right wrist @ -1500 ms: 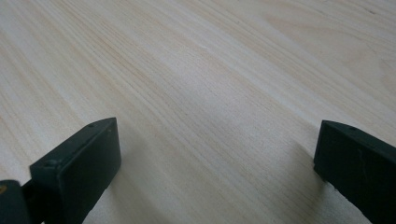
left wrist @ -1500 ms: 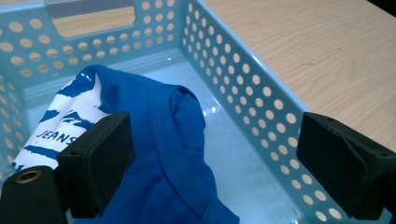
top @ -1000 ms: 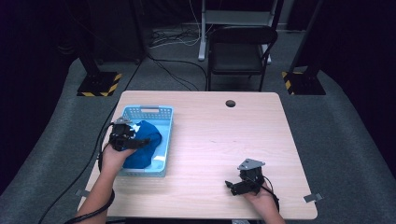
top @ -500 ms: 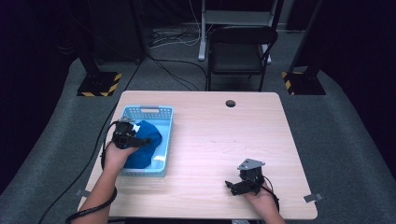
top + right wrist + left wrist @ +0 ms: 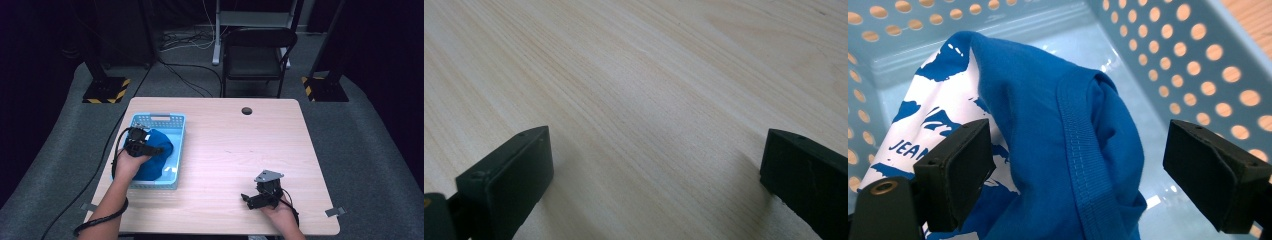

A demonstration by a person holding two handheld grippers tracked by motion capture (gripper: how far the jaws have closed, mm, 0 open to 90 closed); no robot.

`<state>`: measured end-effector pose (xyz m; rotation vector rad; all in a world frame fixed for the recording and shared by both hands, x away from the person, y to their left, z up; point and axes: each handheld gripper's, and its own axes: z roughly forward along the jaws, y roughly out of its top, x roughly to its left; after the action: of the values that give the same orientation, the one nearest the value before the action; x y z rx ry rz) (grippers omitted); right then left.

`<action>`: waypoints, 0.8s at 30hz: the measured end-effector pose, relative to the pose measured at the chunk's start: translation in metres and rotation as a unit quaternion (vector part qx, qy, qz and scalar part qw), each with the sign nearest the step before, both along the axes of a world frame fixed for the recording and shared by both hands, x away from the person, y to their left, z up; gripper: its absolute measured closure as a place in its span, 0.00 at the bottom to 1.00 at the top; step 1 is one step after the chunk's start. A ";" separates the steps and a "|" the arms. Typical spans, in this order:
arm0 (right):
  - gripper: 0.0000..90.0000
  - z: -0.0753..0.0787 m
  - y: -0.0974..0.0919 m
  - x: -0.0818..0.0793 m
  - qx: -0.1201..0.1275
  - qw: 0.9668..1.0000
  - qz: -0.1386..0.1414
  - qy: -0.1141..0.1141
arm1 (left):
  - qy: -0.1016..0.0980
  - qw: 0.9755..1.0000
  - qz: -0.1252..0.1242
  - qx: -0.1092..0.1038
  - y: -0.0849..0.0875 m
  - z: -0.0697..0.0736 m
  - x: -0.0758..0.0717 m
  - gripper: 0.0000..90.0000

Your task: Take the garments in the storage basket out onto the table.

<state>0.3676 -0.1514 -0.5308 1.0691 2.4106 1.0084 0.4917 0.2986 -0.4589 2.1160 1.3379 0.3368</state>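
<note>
High view is showing a light blue perforated basket point(image 5: 176, 131) sitting on the left half of a pale wooden table point(image 5: 235, 160), and a blue T-shirt point(image 5: 159, 145) is lying bunched inside it, heaped toward the basket's near end. The left gripper point(image 5: 150, 149) is hovering over that heap, while the right gripper point(image 5: 252, 199) is resting low near the table's near right edge, well apart from the basket.

Left gripper view is looking along the jaws, which are standing wide with a raised fold of the shirt point(image 5: 1058, 150) rising between them; neither pad is pressing on the cloth. A ribbed seam point(image 5: 1075, 145) is running down that fold, and a white printed patch point(image 5: 943, 115) is lying to its left. The shirt is looking soft, light and limp, so it is likely to sag and unfold once lifted rather than keep its shape. The thick fold at the seam is seeming the best place to pinch, since several layers are gathering there.

Right gripper view is showing its jaws spread wide over bare wood point(image 5: 639, 100), holding nothing.

The basket's walls point(image 5: 1198, 70) are standing close around the cloth and could snag a dragging hem. Beyond the far edge, a black chair point(image 5: 257, 55) is standing on the floor, clear of the work.
</note>
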 end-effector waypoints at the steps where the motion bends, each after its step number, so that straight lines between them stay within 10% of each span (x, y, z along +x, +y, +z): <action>1: 0.00 0.000 0.000 0.000 0.000 1.000 0.000 0.000 | 0.002 1.000 0.000 0.002 -0.001 -0.001 0.001 0.13; 24: 0.00 0.000 0.000 0.000 0.000 1.000 0.000 0.000 | 0.065 0.998 0.010 0.024 -0.001 -0.017 0.012 0.22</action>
<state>0.3676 -0.1514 -0.5308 1.0691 2.4109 1.0088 0.5041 0.2979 -0.4759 2.1996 1.4382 0.2443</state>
